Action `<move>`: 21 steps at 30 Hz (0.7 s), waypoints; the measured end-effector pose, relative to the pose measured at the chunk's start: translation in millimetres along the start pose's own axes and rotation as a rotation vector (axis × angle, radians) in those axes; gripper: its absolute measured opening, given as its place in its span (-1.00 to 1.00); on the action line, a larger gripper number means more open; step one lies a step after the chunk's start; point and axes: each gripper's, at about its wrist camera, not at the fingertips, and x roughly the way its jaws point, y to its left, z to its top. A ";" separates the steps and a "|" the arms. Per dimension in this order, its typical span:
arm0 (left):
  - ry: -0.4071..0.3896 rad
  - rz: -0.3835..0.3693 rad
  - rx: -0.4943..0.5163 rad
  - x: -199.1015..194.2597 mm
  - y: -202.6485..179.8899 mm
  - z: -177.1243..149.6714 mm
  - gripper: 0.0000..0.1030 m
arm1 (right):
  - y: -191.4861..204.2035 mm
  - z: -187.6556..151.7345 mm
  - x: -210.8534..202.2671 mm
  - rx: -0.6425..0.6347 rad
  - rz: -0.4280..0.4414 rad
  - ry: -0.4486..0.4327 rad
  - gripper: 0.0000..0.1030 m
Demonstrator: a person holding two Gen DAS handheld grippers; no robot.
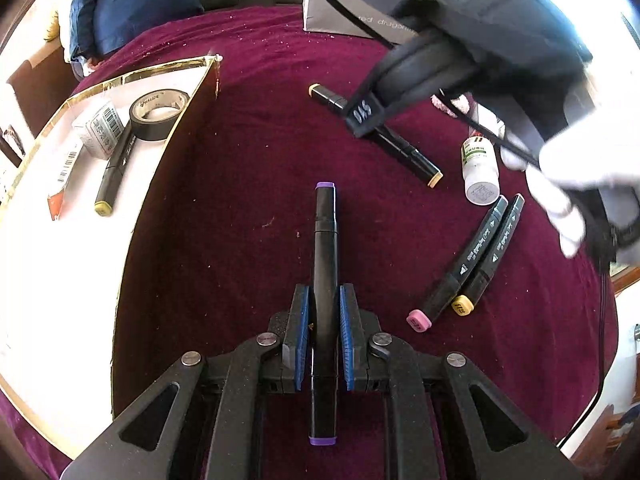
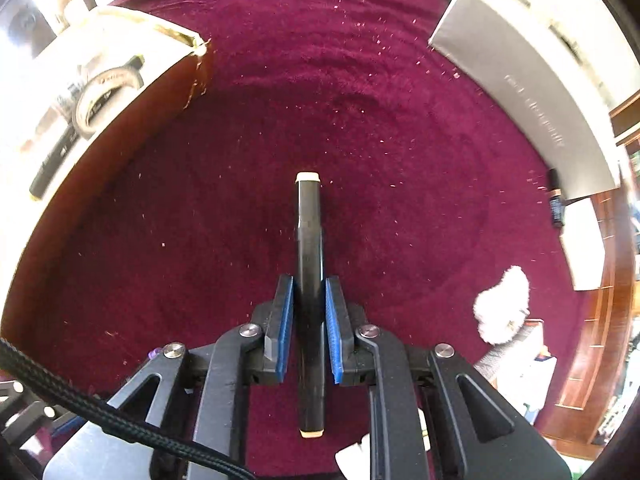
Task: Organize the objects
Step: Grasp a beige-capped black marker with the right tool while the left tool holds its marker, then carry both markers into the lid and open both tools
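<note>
Markers are being clamped: purple marker in left gripper, cream marker in right gripper, both lying over open worktop beside the tray edge.

Both cameras ride just behind their tool's fingers, looking forward and down, close over the maroon-covered surface. The left view faces the white tray on its left. The right view looks the same way; both share the tray and, I think, the grey box.
</note>
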 end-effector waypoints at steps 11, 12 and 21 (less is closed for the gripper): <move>-0.040 -0.052 -0.070 -16.5 11.7 0.3 -0.78 | 26.6 -11.6 -26.8 0.009 -0.051 -0.067 -0.77; -0.051 -0.055 -0.074 -22.0 13.2 0.9 -0.78 | 26.9 -14.7 -33.1 0.006 -0.066 -0.084 -0.77; -0.138 -0.055 -0.108 -72.4 29.6 1.4 -0.78 | 43.6 -27.3 -89.7 -0.039 -0.185 -0.214 -0.76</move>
